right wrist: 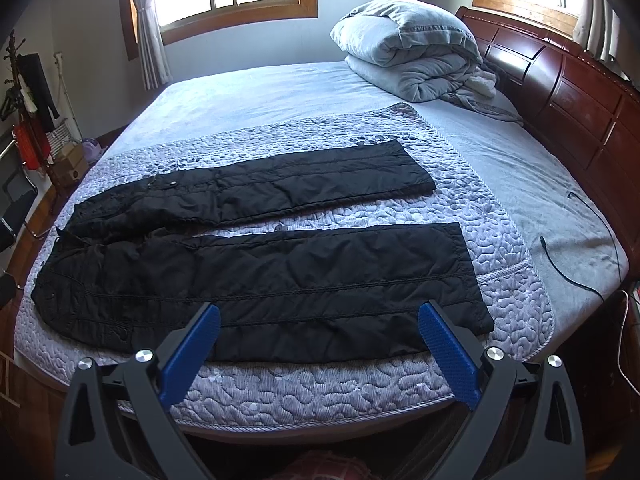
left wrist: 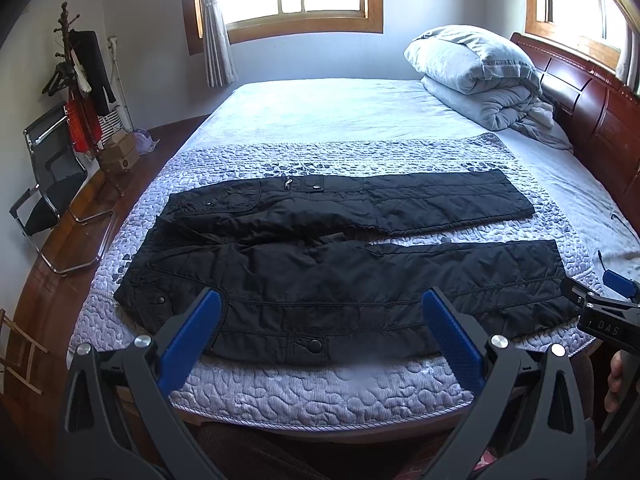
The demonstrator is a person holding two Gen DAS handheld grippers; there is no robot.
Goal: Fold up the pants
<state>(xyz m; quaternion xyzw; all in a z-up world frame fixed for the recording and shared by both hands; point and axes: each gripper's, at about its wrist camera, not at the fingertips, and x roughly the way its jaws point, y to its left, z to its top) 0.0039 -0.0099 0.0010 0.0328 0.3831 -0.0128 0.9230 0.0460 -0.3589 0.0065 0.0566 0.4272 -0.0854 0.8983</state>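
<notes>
Black quilted pants [left wrist: 340, 268] lie spread flat on a pebble-patterned quilt [left wrist: 320, 384] on the bed, waist at the left, both legs running right and parted. They also show in the right wrist view [right wrist: 260, 272]. My left gripper [left wrist: 322, 304] is open and empty, held above the bed's near edge over the near leg's thigh. My right gripper [right wrist: 319, 316] is open and empty above the near leg's lower part. The right gripper's tip also shows at the right edge of the left wrist view [left wrist: 600, 300].
A folded grey duvet and pillow [left wrist: 476, 72] sit at the bed's head by the wooden headboard [left wrist: 592, 96]. A black cable [right wrist: 576, 252] lies on the sheet at the right. A chair [left wrist: 48, 188], a coat stand [left wrist: 76, 80] and boxes stand on the floor at the left.
</notes>
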